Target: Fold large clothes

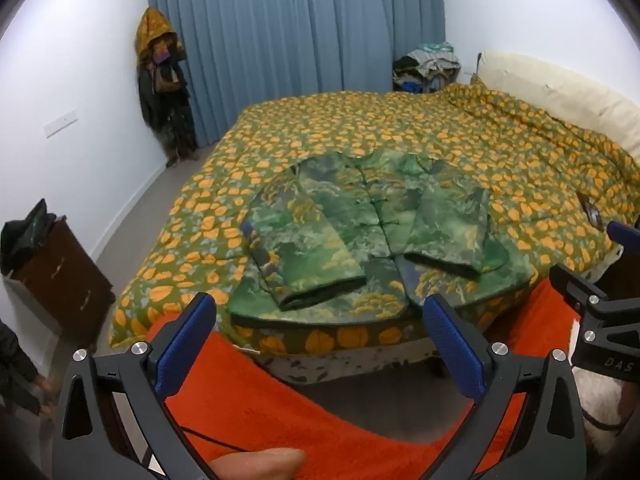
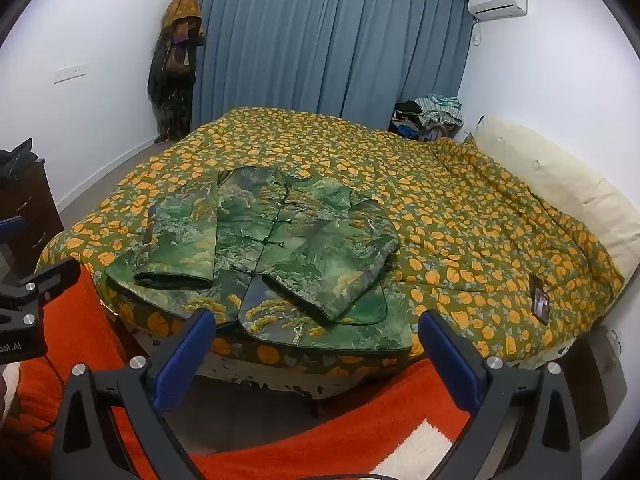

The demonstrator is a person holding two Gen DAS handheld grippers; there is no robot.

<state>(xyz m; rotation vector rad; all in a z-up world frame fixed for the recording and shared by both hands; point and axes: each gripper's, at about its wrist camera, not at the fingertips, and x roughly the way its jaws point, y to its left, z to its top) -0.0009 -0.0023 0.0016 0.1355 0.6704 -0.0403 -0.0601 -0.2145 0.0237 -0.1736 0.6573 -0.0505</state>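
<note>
A green jacket with a landscape print and knot buttons (image 1: pixel 372 232) lies front up at the near edge of the bed (image 1: pixel 440 136), both sleeves folded in over its front. It also shows in the right wrist view (image 2: pixel 280 252). My left gripper (image 1: pixel 320 312) is open and empty, held back from the bed over the orange rug, in line with the jacket's hem. My right gripper (image 2: pixel 316 328) is open and empty too, short of the hem. The right gripper's body shows at the right edge of the left wrist view (image 1: pixel 592 312).
The bed has a green quilt with orange leaves (image 2: pixel 460 220) and a cream headboard (image 2: pixel 560 184). A phone (image 2: pixel 540 304) lies on the quilt to the right. An orange rug (image 1: pixel 280 400) covers the floor. A dark dresser (image 1: pixel 60 276) stands at left. Clothes hang in the corner (image 1: pixel 164 80).
</note>
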